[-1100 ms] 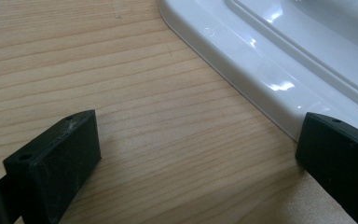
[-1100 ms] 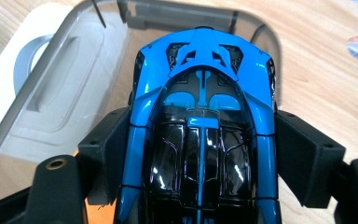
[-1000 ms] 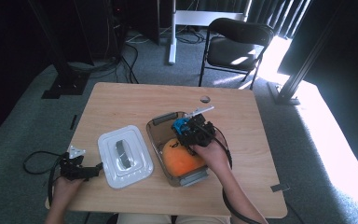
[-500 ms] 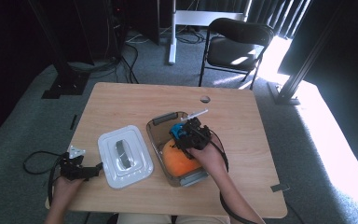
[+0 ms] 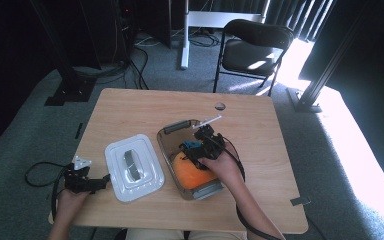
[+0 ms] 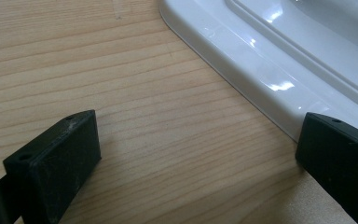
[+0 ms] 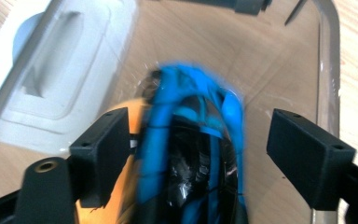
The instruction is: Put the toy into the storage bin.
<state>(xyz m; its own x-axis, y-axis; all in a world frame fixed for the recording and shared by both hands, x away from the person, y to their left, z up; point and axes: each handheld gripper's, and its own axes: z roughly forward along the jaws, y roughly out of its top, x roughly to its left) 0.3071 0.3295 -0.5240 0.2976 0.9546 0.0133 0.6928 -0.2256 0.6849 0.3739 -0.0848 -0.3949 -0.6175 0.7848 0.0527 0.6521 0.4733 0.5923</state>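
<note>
A clear plastic container (image 5: 166,150) stands mid-table with an orange thing (image 5: 192,172) inside. My right gripper (image 5: 195,149) reaches into it from above. In the right gripper view a blue and black bundle (image 7: 191,98), blurred, sits between the jaws of my right gripper (image 7: 191,154). The jaws have just been opening, and a gap shows beside the right pad. The white lid (image 5: 132,167) lies flat to the left of the container. My left gripper (image 5: 102,180) rests open at the lid's near left edge, with bare table between its jaws (image 6: 196,158) and the lid (image 6: 279,60) just past them.
A round hole (image 5: 220,106) sits in the table's far part. A black chair (image 5: 252,50) stands beyond the table. A black cable (image 5: 37,172) loops on the floor off the left edge. The container's grey clasp (image 5: 175,127) faces the far side.
My right hand has edged slightly left and nearer over the container. The left hand and the lid have stayed where they were.
</note>
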